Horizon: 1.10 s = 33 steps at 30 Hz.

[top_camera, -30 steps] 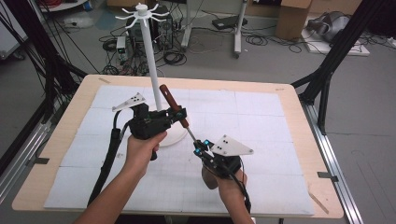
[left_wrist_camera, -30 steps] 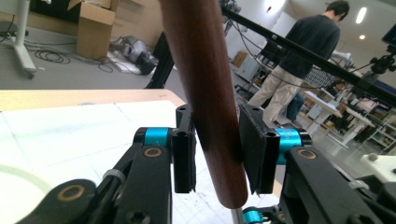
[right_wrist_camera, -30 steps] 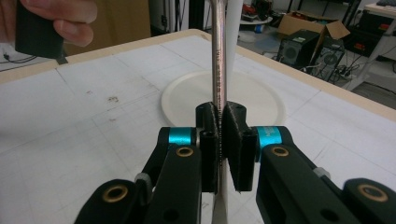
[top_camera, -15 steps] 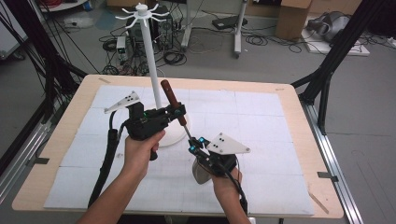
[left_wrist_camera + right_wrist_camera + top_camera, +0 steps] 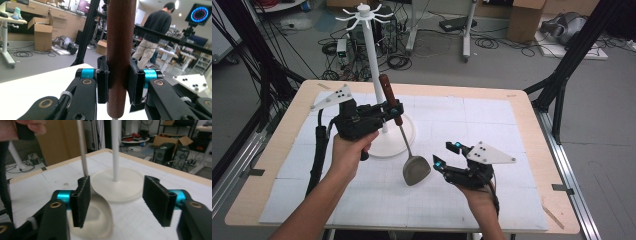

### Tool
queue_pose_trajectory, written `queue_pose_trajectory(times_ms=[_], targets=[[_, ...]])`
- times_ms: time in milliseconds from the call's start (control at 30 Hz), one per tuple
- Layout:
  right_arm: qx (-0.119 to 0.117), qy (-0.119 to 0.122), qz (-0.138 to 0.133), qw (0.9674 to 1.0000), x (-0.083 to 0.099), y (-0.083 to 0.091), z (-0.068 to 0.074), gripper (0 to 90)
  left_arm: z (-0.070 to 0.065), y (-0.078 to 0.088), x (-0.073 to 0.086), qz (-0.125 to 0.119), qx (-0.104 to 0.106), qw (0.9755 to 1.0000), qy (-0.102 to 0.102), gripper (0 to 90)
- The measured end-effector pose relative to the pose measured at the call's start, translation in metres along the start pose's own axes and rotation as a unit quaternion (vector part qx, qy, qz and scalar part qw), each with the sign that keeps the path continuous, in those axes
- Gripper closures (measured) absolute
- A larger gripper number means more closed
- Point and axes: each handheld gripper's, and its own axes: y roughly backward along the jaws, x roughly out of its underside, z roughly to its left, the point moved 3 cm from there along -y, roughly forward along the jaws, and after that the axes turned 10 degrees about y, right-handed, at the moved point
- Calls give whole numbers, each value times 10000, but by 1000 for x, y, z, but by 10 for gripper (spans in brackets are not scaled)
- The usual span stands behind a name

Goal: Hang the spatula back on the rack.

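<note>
A spatula (image 5: pixel 416 171) with a brown wooden handle (image 5: pixel 388 95), a thin metal shaft and a grey blade hangs tilted, its blade low over the white mat. My left gripper (image 5: pixel 395 111) is shut on the handle (image 5: pixel 120 45); in the left gripper view both pads (image 5: pixel 102 85) press its sides. My right gripper (image 5: pixel 447 154) stands open just right of the blade, and its jaws have just been opening, with nothing between them. In the right gripper view (image 5: pixel 117 200) the blade (image 5: pixel 97 220) lies behind the left pad (image 5: pixel 81 200).
A white hook stand (image 5: pixel 371 55) rises behind the left gripper; its round base (image 5: pixel 409 131) sits on the mat, also in the right gripper view (image 5: pixel 125 185). The wooden table edge (image 5: pixel 524 107) frames the mat. A person stands far off (image 5: pixel 152 32).
My right gripper has let go of the spatula's lower end, opened and drawn back to the right. The left gripper has risen a little with the handle.
</note>
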Motion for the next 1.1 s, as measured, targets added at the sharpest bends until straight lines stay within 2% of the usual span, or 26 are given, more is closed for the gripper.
queue_pose_trajectory(times_ms=[100, 333, 533, 667, 867, 967, 1100], targets=[[225, -107, 3, 9997, 9, 15, -11, 274, 3, 0, -7, 117, 72, 9998, -131, 733], [769, -139, 3, 9969, 30, 51, -33, 205, 6, 0, -27, 260, 63, 9988, -419, 733], [1015, -182, 199, 9945, 46, 68, -44, 175, 0, -5, -49, 377, 142, 9970, -657, 733], [1083, -281, 247, 9934, 52, 71, -48, 175, -5, -9, -64, 427, 143, 9964, -719, 733], [1068, -286, 296, 9934, 56, 68, -49, 175, -7, -20, -86, 421, -61, 9959, -793, 732], [1039, -275, 339, 9936, 57, 66, -47, 175, -7, -24, -93, 416, -130, 9959, -792, 733], [1032, -224, 393, 9936, 59, 64, -46, 175, -5, -23, -97, 418, -89, 9962, -763, 732]])
